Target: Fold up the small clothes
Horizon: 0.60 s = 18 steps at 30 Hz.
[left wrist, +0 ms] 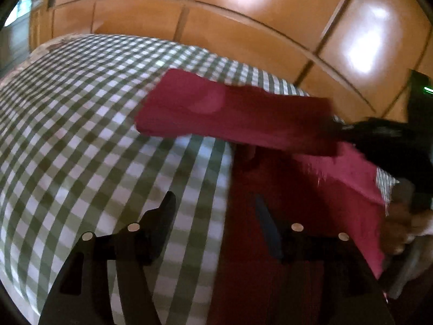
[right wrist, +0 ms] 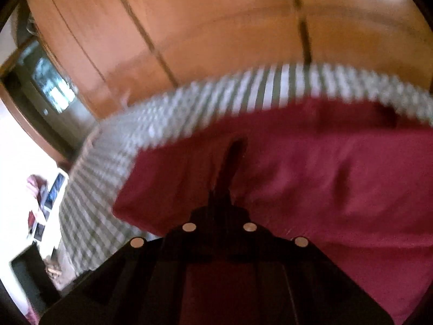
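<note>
Over the bed's (left wrist: 81, 124) far edge, the right tongs (right wrist: 230, 162) pinch the red cloth (left wrist: 232, 113), its length stretching leftward, while the left tongs (left wrist: 216, 208), spread and empty, sit near its lower part.

Brightness: moderate, warm indoor light in both views; orange cast from the glossy wooden cabinet doors (left wrist: 243, 21).
Glare: washed-out white patches on the doors at 12 and 2 o'clock in the left view; smaller ones at 12 and 1 o'clock in the right view.
Overexposure: pale wall (right wrist: 16, 149) at 9 o'clock in the right view blown white.
Light source: window (left wrist: 23, 5) at 10 o'clock, left view.
Shadow: red cloth (left wrist: 238, 113) dark at its lower part, 6 o'clock; both gripper bodies almost black.
Blur: right view heavily smeared, checked cover (right wrist: 189, 103) streaked; left view softer, cloth edges fuzzy.
Distortion: strong fisheye bowing, black corner vignette.
</note>
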Available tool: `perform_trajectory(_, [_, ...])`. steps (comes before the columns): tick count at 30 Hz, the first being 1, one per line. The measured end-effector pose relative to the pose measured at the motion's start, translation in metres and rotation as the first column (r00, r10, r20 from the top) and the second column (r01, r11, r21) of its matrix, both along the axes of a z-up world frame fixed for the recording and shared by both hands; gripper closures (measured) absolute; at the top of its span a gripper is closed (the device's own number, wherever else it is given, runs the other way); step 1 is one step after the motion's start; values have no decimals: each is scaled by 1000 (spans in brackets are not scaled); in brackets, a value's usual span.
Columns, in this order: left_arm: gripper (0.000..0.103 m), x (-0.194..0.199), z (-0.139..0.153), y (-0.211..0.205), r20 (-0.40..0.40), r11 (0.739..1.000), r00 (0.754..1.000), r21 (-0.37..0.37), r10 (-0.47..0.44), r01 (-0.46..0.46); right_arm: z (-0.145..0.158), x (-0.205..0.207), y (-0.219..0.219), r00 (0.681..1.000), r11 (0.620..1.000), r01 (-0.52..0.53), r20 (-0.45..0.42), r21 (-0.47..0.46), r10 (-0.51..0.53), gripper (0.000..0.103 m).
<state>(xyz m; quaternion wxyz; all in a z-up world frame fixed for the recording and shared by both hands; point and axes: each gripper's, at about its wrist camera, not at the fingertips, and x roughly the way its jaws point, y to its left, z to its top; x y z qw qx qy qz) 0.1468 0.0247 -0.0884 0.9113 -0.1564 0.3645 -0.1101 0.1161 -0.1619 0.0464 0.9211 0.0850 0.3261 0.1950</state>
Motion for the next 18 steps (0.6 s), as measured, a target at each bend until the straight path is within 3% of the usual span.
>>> perform_trajectory(3, [41, 13, 7, -5, 12, 1000, 1000, -4, 22, -22, 38, -11, -26, 994, 999, 36, 99, 13, -37, 99])
perform_trajectory(10, [40, 61, 7, -29, -41, 997, 997, 50, 58, -56, 79, -31, -90, 965, 989, 137, 219, 46, -144, 99])
perform_trajectory(15, [40, 87, -6, -42, -89, 987, 991, 138, 99, -87, 82, -44, -149, 932, 965, 258, 254, 41, -260, 99])
perform_trajectory(18, [40, 93, -14, -38, -110, 986, 987, 133, 114, -99, 60, -40, -186, 908, 933, 360, 220, 23, -356, 99])
